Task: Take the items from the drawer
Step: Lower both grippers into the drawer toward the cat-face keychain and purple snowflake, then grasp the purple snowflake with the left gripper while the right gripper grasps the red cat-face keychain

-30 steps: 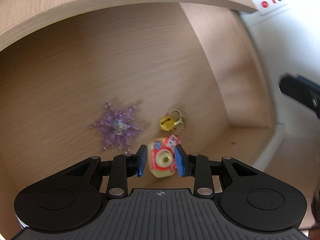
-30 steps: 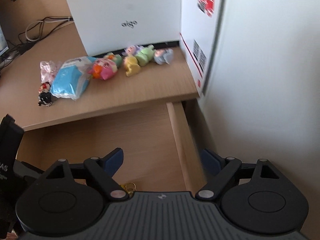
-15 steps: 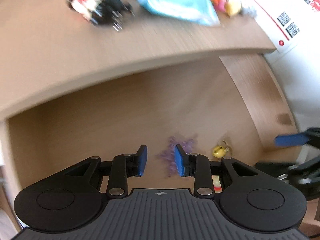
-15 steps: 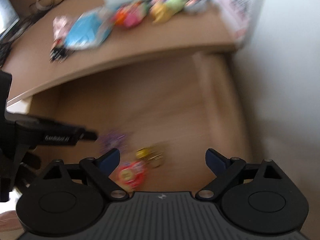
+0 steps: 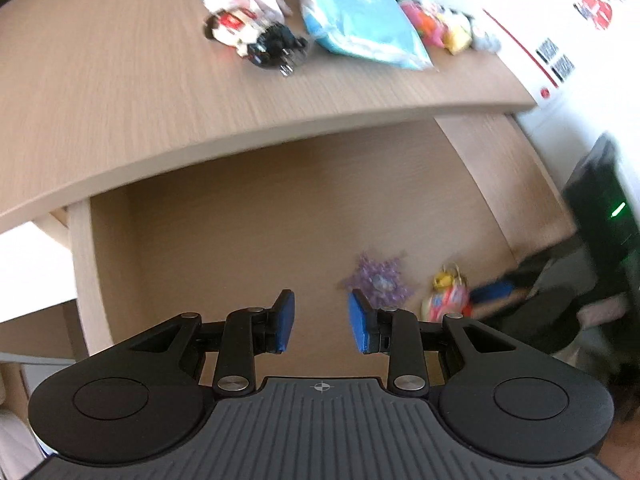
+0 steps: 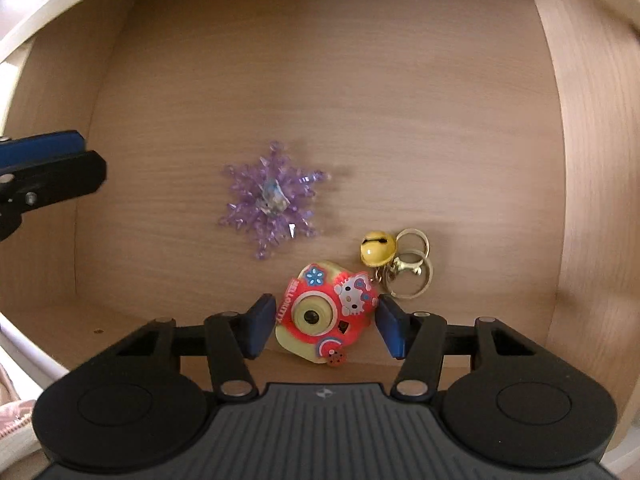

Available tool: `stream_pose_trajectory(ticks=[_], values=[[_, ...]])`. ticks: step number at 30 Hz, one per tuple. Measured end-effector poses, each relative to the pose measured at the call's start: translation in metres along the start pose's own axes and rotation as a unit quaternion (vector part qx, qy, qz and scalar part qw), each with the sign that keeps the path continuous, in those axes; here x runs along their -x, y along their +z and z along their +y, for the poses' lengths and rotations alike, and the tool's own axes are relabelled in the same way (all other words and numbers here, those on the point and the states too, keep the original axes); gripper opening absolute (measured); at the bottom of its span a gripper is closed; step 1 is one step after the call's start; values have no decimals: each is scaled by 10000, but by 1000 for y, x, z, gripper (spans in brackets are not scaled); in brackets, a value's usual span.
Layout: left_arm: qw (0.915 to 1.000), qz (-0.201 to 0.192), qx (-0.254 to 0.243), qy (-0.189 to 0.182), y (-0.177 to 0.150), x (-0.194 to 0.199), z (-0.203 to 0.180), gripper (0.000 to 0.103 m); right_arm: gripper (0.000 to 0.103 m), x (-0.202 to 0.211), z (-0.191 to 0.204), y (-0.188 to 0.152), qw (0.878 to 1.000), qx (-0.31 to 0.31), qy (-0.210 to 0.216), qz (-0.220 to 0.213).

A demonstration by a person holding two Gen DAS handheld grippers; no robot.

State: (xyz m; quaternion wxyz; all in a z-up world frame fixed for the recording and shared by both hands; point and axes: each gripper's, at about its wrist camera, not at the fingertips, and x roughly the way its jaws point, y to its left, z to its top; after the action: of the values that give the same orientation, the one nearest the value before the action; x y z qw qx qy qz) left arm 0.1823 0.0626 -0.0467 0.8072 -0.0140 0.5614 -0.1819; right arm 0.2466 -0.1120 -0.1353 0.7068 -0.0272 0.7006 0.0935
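Your right tool [image 6: 326, 326] points down into the drawer [image 6: 400, 100], its jaws just closing around the toy camera keychain [image 6: 324, 314] — pads at its sides, contact unclear. The purple snowflake [image 6: 272, 200] lies just beside it. Your left tool [image 5: 322, 320] hangs part-open, empty — the desk [image 5: 120, 80] beyond it.

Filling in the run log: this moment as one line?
right gripper: closing around toy camera keychain | left gripper: empty | purple snowflake: in drawer

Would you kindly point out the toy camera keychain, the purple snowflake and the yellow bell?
toy camera keychain [image 6: 320, 316], right wrist view, on its lens.
purple snowflake [image 6: 272, 200], right wrist view, on its centre.
yellow bell [image 6: 377, 248], right wrist view, on its body.
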Motion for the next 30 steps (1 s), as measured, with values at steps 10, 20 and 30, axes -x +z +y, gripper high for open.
stream_pose_trajectory(ticks=[10, 20, 30], values=[[9891, 864, -1189, 85, 2, -59, -33, 33, 52, 65, -45, -23, 9847, -886, -263, -1475], [9755, 1308, -1767, 28, -5, -76, -56, 62, 52, 44, -68, -42, 9697, -1367, -327, -2000], [9870, 771, -1407, -65, 15, -63, -62, 59, 52, 39, -80, -56, 9643, -1759, 158, -1974]])
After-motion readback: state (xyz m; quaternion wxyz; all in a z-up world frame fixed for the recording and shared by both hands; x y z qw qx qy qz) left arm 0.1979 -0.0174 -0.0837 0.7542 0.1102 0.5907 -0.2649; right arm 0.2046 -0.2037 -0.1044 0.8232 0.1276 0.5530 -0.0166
